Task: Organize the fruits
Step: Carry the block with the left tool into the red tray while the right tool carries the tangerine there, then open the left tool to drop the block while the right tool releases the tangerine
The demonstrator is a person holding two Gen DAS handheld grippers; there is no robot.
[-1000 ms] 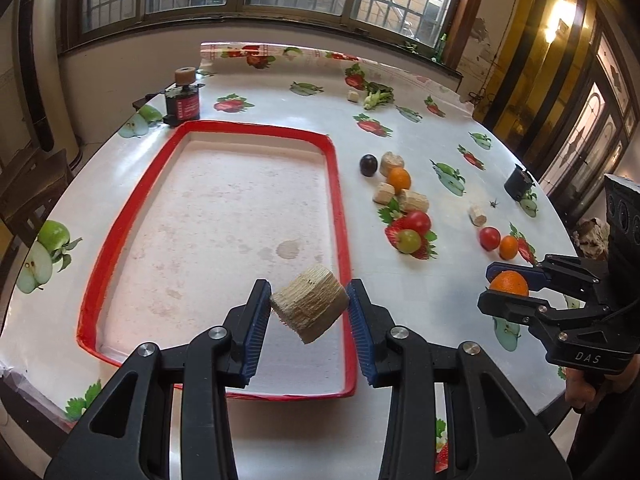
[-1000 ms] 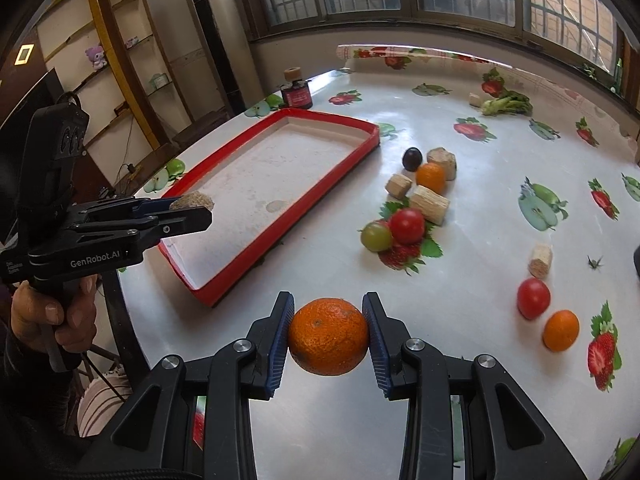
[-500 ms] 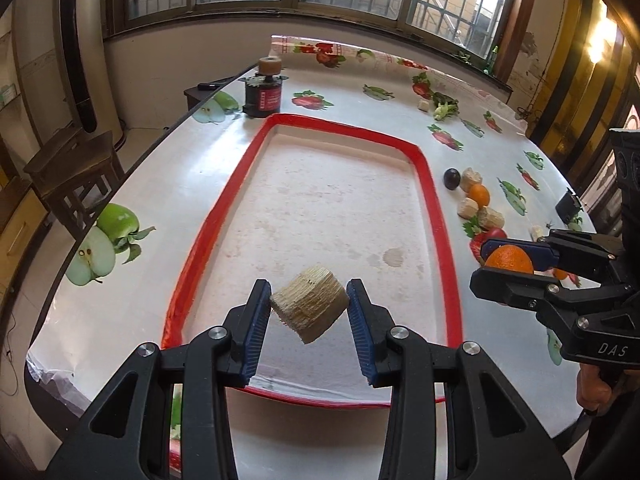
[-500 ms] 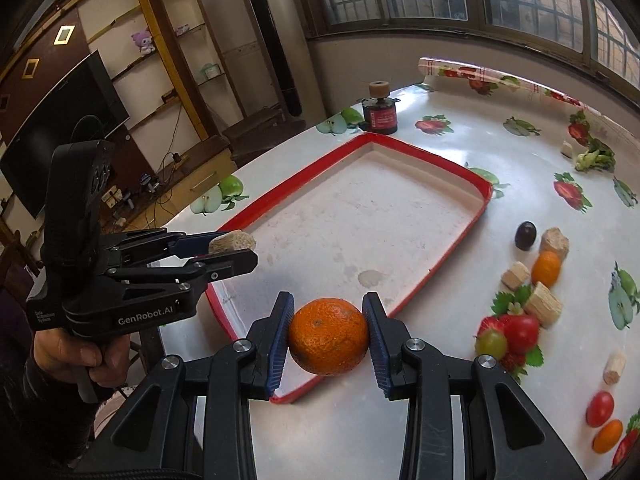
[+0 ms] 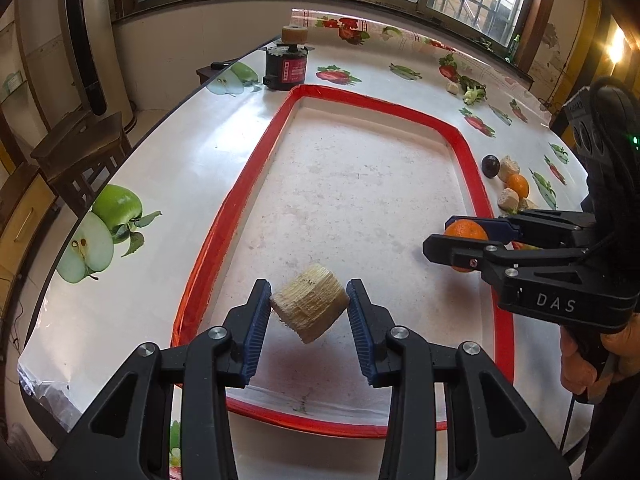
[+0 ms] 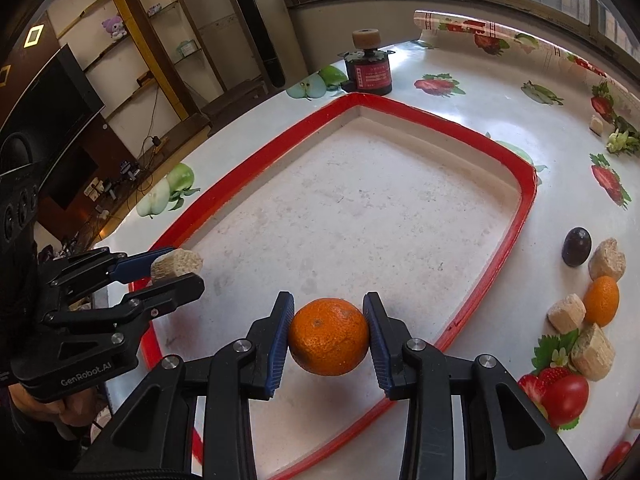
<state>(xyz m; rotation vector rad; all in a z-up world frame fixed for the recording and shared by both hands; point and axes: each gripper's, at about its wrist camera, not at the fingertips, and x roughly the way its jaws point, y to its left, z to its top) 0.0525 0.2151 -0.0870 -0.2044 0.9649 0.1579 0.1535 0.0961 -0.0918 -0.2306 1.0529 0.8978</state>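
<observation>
My left gripper (image 5: 308,312) is shut on a beige fibrous cork-like chunk (image 5: 309,307), held in the air over the near end of the red-rimmed tray (image 5: 224,216). In the right wrist view the same chunk (image 6: 176,264) shows at the left, over the tray's rim (image 6: 520,216). My right gripper (image 6: 328,336) is shut on an orange mandarin (image 6: 329,336), hanging above the tray's near right part; the mandarin (image 5: 466,236) also appears in the left wrist view. The tray's floor is bare.
To the right of the tray lie a dark plum (image 6: 576,246), a small orange (image 6: 601,300), several beige chunks (image 6: 606,258) and a red tomato (image 6: 566,398). A black and red can with a cork top (image 6: 368,68) stands beyond the tray's far corner. The table edge runs along the left.
Both grippers have swung left and dropped a little, carrying the chunk and the mandarin from beside the tray to over it. Neither grip has changed.
</observation>
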